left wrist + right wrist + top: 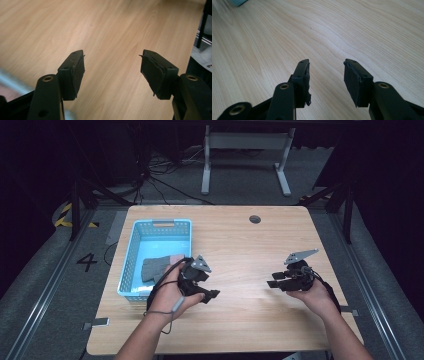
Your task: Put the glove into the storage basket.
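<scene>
A light blue basket (131, 257) stands on the left part of the wooden table (240, 245). Inside it lies a grey folded cloth (154, 268) with a pink edge. My left gripper (212, 292) is held just right of the basket, above the table. Its jaws stand wide open with nothing between them, and in the left gripper view (112, 67) bare wood lies below. My right gripper (273, 281) hovers over the right half of the table, jaws pointing left. In the right gripper view (326, 72) its jaws are open over bare wood, holding nothing.
A round dark grommet (255, 219) sits near the table's far edge. Beyond the table stand a white desk frame (245, 155) and loose cables on the floor. A corner of the basket (238, 2) shows at the top left of the right gripper view.
</scene>
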